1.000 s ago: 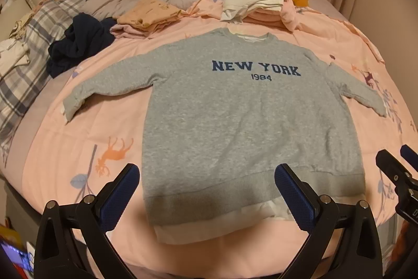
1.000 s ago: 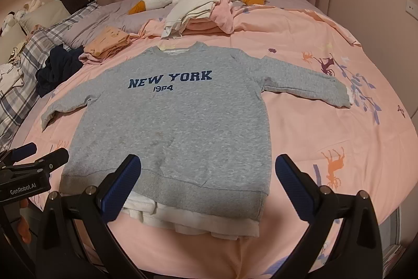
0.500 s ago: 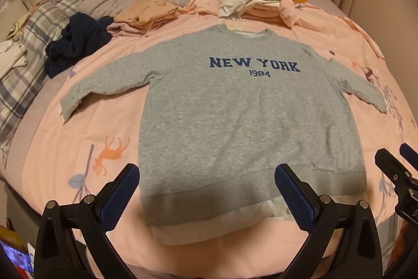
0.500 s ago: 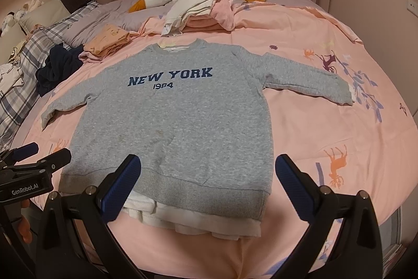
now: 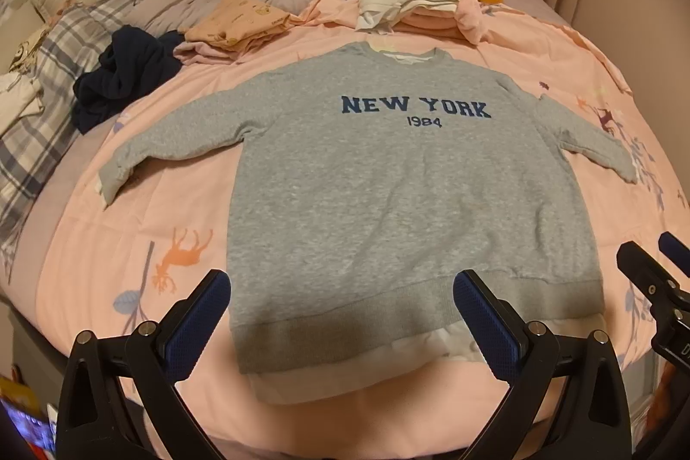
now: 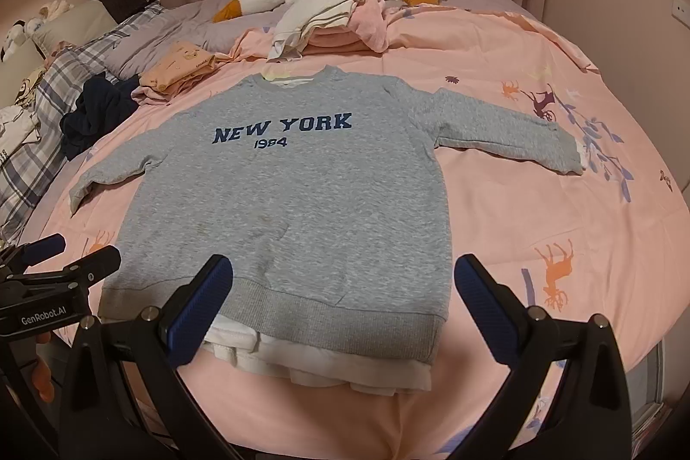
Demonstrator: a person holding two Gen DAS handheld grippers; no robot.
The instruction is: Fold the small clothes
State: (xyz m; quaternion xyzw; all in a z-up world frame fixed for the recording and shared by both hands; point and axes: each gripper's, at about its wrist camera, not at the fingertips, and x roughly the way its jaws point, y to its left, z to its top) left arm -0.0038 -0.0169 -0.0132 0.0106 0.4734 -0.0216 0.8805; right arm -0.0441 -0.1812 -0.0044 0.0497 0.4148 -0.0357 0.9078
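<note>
Pink bedspread (image 5: 108, 227), flat fleecy grey sweatshirt (image 5: 388, 192)

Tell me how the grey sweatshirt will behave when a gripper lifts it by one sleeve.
The sweatshirt lies flat and soft, so it will probably droop and drag. Its thick knit looks fairly heavy. The white layer under the hem may slide separately.

A: Left gripper (image 5: 343, 320): black angular frame, silver screw heads along each arm. Fingers (image 5: 199, 320) faced with dark blue textured pads.

B: Right gripper (image 6: 345, 315): same build, black frame, round silver screws, blue ribbed pads on the fingers (image 6: 483, 313).

A: Marking noted: white "GenRobot.AI" lettering on the left unit's black side, seen from the right wrist.
</note>
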